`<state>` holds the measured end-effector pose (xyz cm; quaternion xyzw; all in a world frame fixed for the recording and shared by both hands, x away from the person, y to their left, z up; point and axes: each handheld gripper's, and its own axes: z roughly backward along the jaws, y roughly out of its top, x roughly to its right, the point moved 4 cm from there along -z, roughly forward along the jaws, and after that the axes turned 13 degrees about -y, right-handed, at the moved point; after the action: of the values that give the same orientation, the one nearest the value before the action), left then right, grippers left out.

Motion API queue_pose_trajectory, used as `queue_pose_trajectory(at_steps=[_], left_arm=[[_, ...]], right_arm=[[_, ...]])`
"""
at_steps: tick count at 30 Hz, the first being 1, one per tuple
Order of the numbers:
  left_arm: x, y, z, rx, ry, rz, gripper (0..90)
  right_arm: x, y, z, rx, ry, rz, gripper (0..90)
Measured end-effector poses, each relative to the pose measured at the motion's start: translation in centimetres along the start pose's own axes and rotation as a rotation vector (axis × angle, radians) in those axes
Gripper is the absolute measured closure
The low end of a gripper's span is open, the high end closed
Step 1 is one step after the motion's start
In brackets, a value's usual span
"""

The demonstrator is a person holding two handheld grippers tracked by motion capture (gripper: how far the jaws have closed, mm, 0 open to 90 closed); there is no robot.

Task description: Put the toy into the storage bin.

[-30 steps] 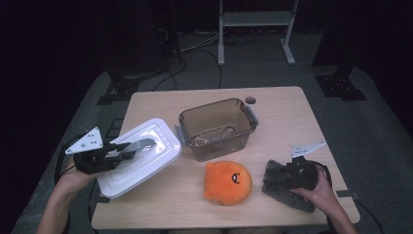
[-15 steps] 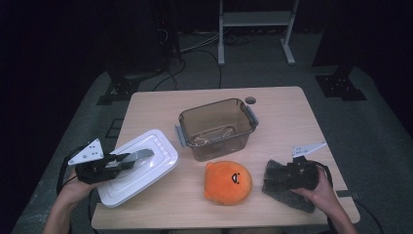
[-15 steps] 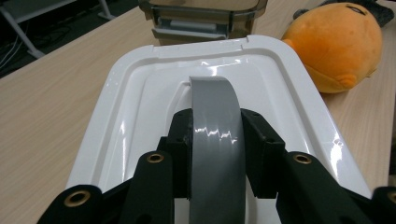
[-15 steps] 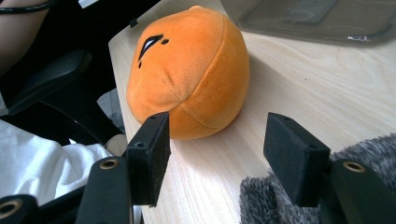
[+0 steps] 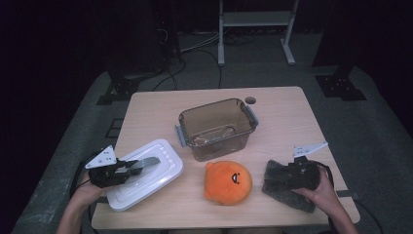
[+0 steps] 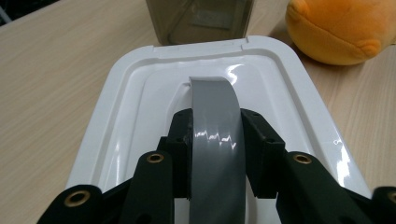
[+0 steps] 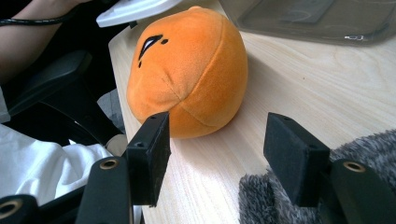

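A white plastic lid with a grey arched handle is at the table's front left, its far edge low by the tabletop. My left gripper is shut on that handle, and in the left gripper view the pads press both its sides. A brown see-through box stands lidless mid-table. An orange plush lies in front of it. My right gripper stands open on a grey fuzzy cloth, jaws pointing at the plush with nothing between them.
The table has a small round hole near its back edge. A white metal frame and cables stand on the dark floor behind. A dark chair and white fabric lie past the table's front edge.
My left gripper has come down and toward the front with the lid, from a tilted, raised hold to low over the table. The right gripper has not moved.
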<state>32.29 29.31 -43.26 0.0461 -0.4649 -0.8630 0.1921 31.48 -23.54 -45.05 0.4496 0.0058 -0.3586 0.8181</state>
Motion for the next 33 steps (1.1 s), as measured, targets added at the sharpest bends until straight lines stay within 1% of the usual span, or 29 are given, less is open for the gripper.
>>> queue_pose_trajectory(at_steps=[5, 12, 15, 22, 24, 33], left_arm=[[-0.2, -0.6, -1.0, -0.031, -0.007, 0.004, 66.6], [-0.2, -0.9, -2.0, -0.048, -0.024, 0.011, 66.6], [-0.2, -1.0, -2.3, -0.042, -0.029, 0.014, 66.6], [-0.1, -1.6, -2.9, -0.056, -0.043, 0.026, 66.5], [-0.1, -1.7, -3.0, -0.067, -0.047, 0.029, 66.5], [-0.1, -2.1, -3.4, -0.07, -0.055, 0.036, 66.3]], right_arm=[[0.0, 0.0, 0.1, 0.003, -0.001, 0.002, 39.9], [-0.1, -0.1, 0.0, -0.001, 0.0, 0.003, 39.9], [-0.1, -0.1, 0.0, 0.001, 0.001, 0.001, 39.9], [0.0, -0.2, 0.1, 0.0, 0.001, 0.0, 39.9], [0.0, -0.2, 0.1, 0.001, 0.001, 0.0, 39.9], [0.0, -0.2, 0.1, 0.0, 0.003, 0.0, 39.9]])
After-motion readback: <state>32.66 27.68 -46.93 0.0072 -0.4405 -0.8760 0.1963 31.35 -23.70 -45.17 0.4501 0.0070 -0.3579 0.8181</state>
